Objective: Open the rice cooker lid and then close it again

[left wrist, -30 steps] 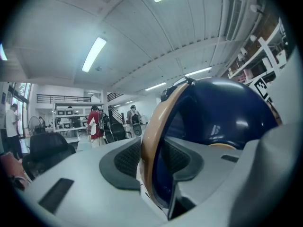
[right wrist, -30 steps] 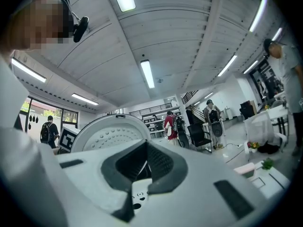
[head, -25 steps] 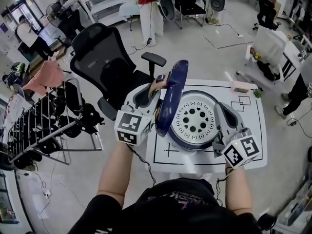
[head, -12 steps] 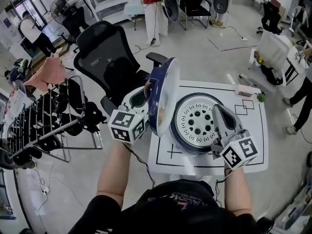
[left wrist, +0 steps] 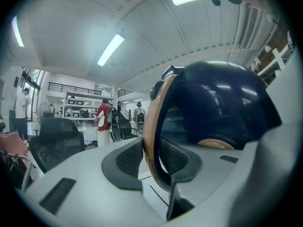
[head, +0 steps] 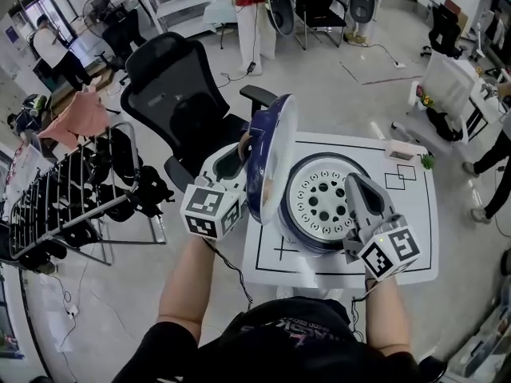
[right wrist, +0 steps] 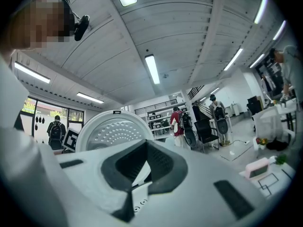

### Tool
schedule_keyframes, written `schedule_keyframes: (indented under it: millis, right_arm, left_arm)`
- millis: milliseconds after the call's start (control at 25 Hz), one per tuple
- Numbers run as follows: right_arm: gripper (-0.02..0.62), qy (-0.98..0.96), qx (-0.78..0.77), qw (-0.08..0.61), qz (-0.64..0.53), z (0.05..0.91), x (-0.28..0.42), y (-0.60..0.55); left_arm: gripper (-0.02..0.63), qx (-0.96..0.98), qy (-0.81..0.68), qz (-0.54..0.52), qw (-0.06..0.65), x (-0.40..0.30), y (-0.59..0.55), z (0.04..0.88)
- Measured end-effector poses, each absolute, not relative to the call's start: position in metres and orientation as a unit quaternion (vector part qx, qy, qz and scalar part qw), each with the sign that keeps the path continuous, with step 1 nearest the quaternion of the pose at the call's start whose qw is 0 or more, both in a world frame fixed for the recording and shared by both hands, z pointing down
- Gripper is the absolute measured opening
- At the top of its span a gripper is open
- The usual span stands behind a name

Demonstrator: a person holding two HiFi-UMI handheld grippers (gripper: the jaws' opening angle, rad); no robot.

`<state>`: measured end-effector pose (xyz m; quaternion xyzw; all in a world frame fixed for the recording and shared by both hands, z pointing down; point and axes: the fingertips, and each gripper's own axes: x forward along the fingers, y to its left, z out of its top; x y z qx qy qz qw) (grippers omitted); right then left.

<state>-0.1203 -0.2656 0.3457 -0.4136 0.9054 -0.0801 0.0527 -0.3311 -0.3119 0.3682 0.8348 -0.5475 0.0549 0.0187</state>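
Note:
The rice cooker (head: 319,238) stands on a small white table (head: 415,238), with a perforated white plate (head: 319,202) showing in its open top. Its dark blue lid (head: 271,154) stands almost upright on the cooker's left side. My left gripper (head: 239,156) is shut on the lid's copper-coloured rim (left wrist: 150,141), which runs between the two pads. The blue dome of the lid (left wrist: 218,108) fills the right of the left gripper view. My right gripper (head: 355,186) is shut and holds nothing, hovering over the cooker's right edge. In the right gripper view the lid's white dimpled inside (right wrist: 113,131) rises beyond that gripper (right wrist: 142,169).
A black office chair (head: 176,94) stands just behind the table at the left. A dark wire rack (head: 72,198) with a pink cloth is further left. A pink box (head: 403,150) lies at the table's far right corner. People stand among shelves and chairs in the background.
The lid has swung from a slant to nearly upright, still held in my left gripper. Both grippers have shifted slightly toward me. The right gripper stays shut.

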Motion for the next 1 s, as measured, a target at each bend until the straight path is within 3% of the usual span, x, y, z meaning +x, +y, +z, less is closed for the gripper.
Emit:
schedule_keyframes:
  millis: [240, 360, 720, 1000]
  right_arm:
    - [0.002, 0.911, -0.402, 0.051, -0.079, 0.344, -0.125, -0.258]
    - [0.002, 0.917, -0.387, 0.054, -0.079, 0.342, -0.13, -0.254]
    - [0.002, 0.937, -0.334, 0.064, -0.083, 0.336, -0.135, -0.231]
    - [0.002, 0.949, -0.295, 0.065, -0.089, 0.337, -0.108, -0.202]
  left_arm:
    - [0.076, 0.824, -0.564, 0.056, 0.009, -0.337, -0.29, 0.366]
    - [0.003, 0.809, -0.586, 0.053, 0.007, -0.347, -0.274, 0.362]
    - [0.002, 0.77, -0.636, 0.045, 0.019, -0.359, -0.204, 0.352]
    - [0.003, 0.756, -0.653, 0.04, 0.04, -0.314, -0.143, 0.359]
